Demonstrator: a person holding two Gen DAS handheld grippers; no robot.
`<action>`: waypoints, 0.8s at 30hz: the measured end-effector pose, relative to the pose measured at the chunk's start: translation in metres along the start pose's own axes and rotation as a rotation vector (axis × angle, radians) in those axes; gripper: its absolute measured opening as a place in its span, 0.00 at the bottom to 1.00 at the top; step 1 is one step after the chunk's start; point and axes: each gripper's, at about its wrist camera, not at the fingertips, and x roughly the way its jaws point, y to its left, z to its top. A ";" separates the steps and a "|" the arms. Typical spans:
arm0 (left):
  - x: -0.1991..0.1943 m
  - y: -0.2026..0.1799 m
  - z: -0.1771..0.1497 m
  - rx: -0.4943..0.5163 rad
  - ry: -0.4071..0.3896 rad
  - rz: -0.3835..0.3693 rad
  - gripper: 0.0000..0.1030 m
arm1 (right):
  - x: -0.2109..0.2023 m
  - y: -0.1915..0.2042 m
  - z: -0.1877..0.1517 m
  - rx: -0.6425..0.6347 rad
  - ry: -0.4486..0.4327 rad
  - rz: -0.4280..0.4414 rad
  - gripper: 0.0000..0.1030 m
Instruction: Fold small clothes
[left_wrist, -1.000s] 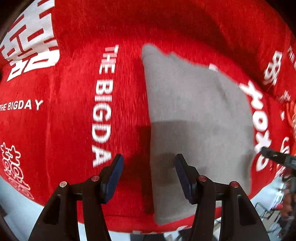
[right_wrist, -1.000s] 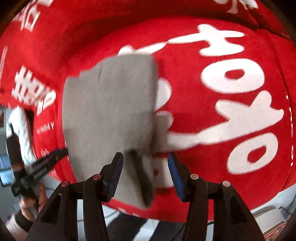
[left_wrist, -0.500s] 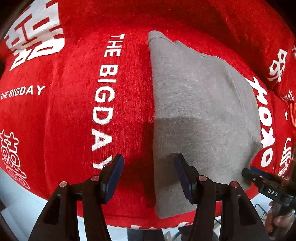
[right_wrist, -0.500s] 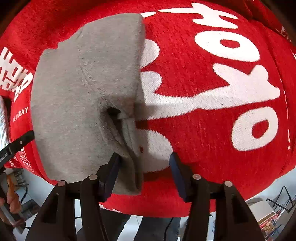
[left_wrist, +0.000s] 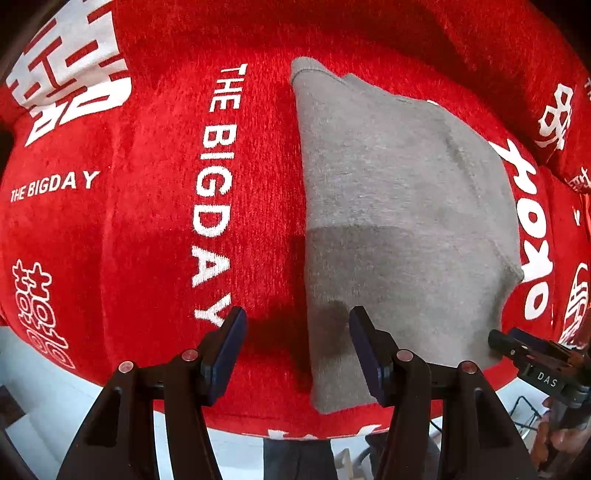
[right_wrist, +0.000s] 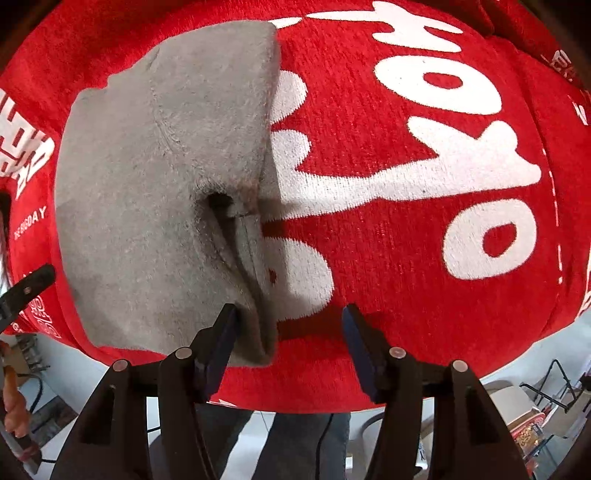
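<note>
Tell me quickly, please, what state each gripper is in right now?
Left gripper: opening, straddling the grey garment's edge, gripping nothing.
Right gripper: open, garment edge between fingers, unpinched.

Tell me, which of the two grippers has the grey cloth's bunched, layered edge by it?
The right gripper; the grey cloth puckers there. The left gripper, opening, straddles a flat straight edge.

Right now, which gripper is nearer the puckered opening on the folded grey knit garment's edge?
Right. The right gripper straddles the folded grey knit garment just below that opening. The left gripper, jaws opening, straddles the opposite straight edge.
</note>
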 end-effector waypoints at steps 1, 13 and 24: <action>-0.002 -0.001 0.000 0.003 0.006 0.009 0.72 | -0.002 -0.001 -0.001 -0.004 0.000 -0.008 0.60; -0.032 -0.008 -0.004 0.016 -0.026 0.122 1.00 | -0.056 0.010 -0.012 -0.009 -0.057 -0.022 0.70; -0.075 -0.015 -0.017 0.042 -0.063 0.120 1.00 | -0.128 0.037 -0.014 -0.029 -0.197 0.007 0.88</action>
